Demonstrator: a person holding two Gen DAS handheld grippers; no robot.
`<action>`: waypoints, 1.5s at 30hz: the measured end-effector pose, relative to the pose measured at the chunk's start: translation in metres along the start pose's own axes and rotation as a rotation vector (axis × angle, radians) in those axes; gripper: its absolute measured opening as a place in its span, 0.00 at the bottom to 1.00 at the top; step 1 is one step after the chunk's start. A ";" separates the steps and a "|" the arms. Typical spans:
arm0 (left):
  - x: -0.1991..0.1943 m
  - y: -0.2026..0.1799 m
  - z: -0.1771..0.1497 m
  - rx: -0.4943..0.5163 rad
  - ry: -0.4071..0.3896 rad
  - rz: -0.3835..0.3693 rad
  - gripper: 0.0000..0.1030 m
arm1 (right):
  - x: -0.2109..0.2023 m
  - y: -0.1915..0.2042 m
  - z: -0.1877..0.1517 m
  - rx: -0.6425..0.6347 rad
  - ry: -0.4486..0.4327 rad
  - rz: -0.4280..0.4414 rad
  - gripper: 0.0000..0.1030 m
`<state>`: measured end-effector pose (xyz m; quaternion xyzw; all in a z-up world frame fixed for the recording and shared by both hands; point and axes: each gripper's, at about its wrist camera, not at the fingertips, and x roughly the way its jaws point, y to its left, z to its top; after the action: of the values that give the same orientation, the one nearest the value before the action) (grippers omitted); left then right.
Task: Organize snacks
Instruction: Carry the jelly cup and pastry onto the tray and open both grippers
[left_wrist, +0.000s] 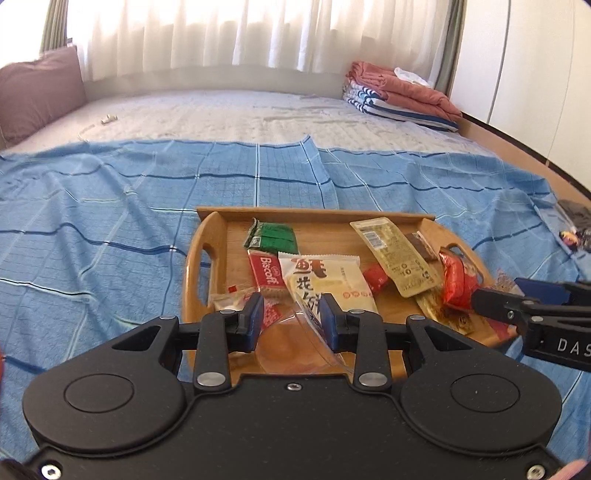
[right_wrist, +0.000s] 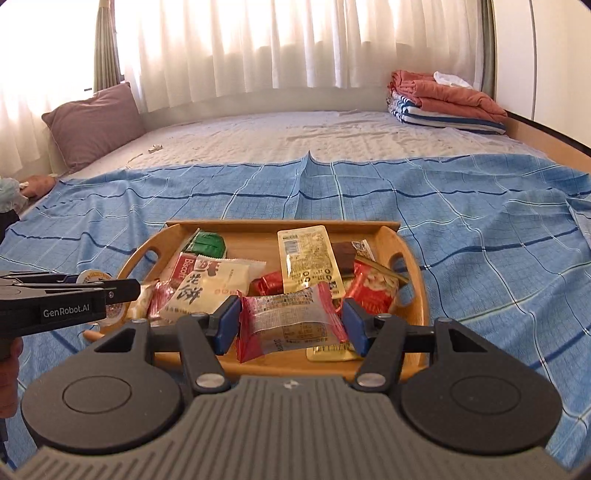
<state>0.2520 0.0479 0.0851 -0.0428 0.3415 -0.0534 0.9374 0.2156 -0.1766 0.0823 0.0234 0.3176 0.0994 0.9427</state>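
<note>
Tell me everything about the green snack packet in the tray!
The green snack packet is a small flat wrapper, shiny like foil or plastic, dark green with a crimped edge and tiny pale print too small to read. It looks sealed. It lies flat, slightly turned, in the far left corner of the wooden tray, near the left handle cut-out. Its near edge meets the red Biscoff packet. Neither gripper touches it.

The bed (right_wrist: 258, 136) is covered by a blue checked sheet (right_wrist: 461, 221); a wooden tray (right_wrist: 410, 254), a pillow (right_wrist: 92, 122) and folded blankets (right_wrist: 443, 103) are laid upon it.
</note>
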 end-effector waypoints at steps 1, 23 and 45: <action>0.007 0.003 0.006 -0.011 0.012 -0.007 0.31 | 0.005 -0.001 0.004 0.003 0.010 0.004 0.60; 0.097 0.022 0.027 -0.076 0.127 0.038 0.31 | 0.082 0.007 -0.005 0.018 0.136 0.084 0.61; 0.101 0.019 0.015 -0.042 0.104 0.054 0.24 | 0.093 0.008 -0.017 0.006 0.099 0.060 0.63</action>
<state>0.3403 0.0545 0.0299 -0.0504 0.3919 -0.0232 0.9183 0.2761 -0.1501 0.0144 0.0307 0.3631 0.1277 0.9225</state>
